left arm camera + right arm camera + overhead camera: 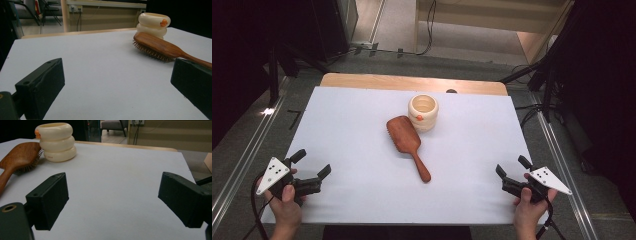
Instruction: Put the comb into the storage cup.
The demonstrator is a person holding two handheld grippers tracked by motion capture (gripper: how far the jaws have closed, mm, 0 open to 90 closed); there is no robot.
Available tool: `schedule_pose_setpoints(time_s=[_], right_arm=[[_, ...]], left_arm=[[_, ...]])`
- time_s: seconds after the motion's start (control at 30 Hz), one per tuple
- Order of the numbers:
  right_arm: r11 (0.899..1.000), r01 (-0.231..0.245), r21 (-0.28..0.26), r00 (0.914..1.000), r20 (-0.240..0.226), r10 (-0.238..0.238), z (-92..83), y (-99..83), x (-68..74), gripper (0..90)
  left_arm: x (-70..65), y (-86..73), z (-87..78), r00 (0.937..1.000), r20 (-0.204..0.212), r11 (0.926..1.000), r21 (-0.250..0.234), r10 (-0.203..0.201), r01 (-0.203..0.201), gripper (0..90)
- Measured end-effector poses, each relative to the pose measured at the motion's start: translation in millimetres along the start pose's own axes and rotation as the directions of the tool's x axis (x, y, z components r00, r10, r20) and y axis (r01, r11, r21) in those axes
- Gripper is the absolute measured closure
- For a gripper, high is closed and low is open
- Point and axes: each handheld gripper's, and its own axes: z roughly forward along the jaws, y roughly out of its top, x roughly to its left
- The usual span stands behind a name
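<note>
Lying near the middle of the white worktop (362, 130), a wooden hairbrush (408, 145) points its handle toward the near right, its bristled head toward the far left and resting just beside a cream ribbed cup (423, 113) with a small orange mark on its side; from the gripper views the head looks to touch the cup's base, though contact is hard to confirm. The left tongs (312, 164) hover at the near left corner of the worktop with their jaws spread wide and nothing between them. The right tongs (512, 167) sit at the near right edge, jaws likewise spread and holding nothing. Both are well apart from the hairbrush, each gripped by a hand coming in from the near side.
</note>
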Motion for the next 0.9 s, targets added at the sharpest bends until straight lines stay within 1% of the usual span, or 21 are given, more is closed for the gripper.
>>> schedule_pose_setpoints(time_s=[0.07, 0.13, 0.17, 0.2, 0.27, 0.37, 0.4, 0.47, 0.5, 0.63, 0.7, 0.77, 0.8, 0.87, 0.9], right_arm=[[1.0, -0.002, -0.006, 1.0, 0.001, 0.002, -0.3, 0.9, 0.8, 8.0], [1.0, 0.006, -0.012, 1.0, 0.0, -0.006, 0.5, 2.2, 1.9, 8.0], [1.0, 0.0, -0.014, 1.0, -0.007, -0.001, 1.2, 3.2, 3.1, 7.9], [1.0, 0.004, -0.013, 0.9998, -0.019, -0.004, 1.9, 4.3, 4.2, 7.2], [1.0, 0.019, -0.003, 0.9995, -0.027, -0.019, 3.1, 7.1, 7.9, 3.1], [0.999, 0.051, 0.01, 0.9983, -0.027, -0.051, 4.4, 11.1, 13.4, 3.0], [0.998, 0.055, 0.016, 0.9981, -0.03, -0.054, 4.5, 12.8, 15.6, 2.9], [0.998, 0.054, 0.02, 0.9969, -0.058, -0.053, 4.7, 16.6, 18.3, 2.9], [0.998, 0.054, 0.017, 0.9965, -0.064, -0.053, 4.6, 18.5, 20.1, 2.9], [0.996, 0.087, 0.034, 0.9924, -0.091, -0.083, 5.5, 26.6, 27.0, 1.8], [0.995, 0.091, 0.033, 0.9906, -0.105, -0.087, 6.8, 30.2, 31.0, 0.9], [0.993, 0.114, 0.039, 0.9869, -0.119, -0.109, 8.1, 33.7, 35.8, 0.7], [0.991, 0.128, 0.043, 0.9854, -0.119, -0.122, 9.1, 35.7, 38.7, 0.0], [0.99, 0.131, 0.046, 0.9829, -0.136, -0.124, 10.7, 39.1, 42.8, 0.0], [0.99, 0.134, 0.05, 0.9824, -0.138, -0.126, 11.3, 40.8, 44.7, 0.0]], left_arm=[[-0.2, 0.0, 0.0, 1.0, 0.002, 1.0, 0.0, 0.002, -0.002, 0.0], [-1.2, 0.0, 0.1, 1.0, 0.0, 1.0, -0.002, 0.007, -0.007, 0.0], [-1.9, -0.1, -0.9, 0.9998, -0.004, 0.9998, -0.002, 0.018, -0.018, 0.0], [-2.2, -0.1, -1.2, 0.9998, -0.003, 0.9998, -0.004, 0.018, -0.018, 0.0], [-2.2, -0.1, -1.4, 0.9998, -0.001, 0.9998, -0.005, 0.018, -0.018, 0.0], [-2.4, -0.2, -1.9, 0.9999, 0.0, 0.9998, -0.009, 0.017, -0.017, 0.0], [-2.4, -0.2, -1.9, 0.9999, -0.001, 0.9998, -0.008, 0.017, -0.017, 0.0], [-2.4, -0.2, -1.9, 0.9999, -0.002, 0.9998, -0.008, 0.016, -0.016, 0.0], [-2.4, -0.3, -1.9, 0.9998, -0.004, 0.9998, -0.007, 0.017, -0.017, 0.0], [-2.5, -0.5, -2.2, 0.9998, -0.009, 0.9998, -0.008, 0.016, -0.016, 0.0], [-2.2, -0.7, -2.4, 0.9999, -0.008, 0.9999, -0.012, 0.01, -0.01, 0.0], [-1.9, -0.6, -2.5, 0.9999, -0.008, 0.9999, -0.012, 0.01, -0.01, 0.0], [-1.8, -0.6, -2.7, 0.9999, -0.011, 0.9999, -0.012, 0.01, -0.01, 0.0], [-1.9, -0.6, -2.6, 0.9999, -0.008, 0.9999, -0.011, 0.008, -0.008, 0.0], [-1.9, -0.6, -2.6, 0.9999, -0.008, 0.9999, -0.011, 0.009, -0.009, 0.0]])
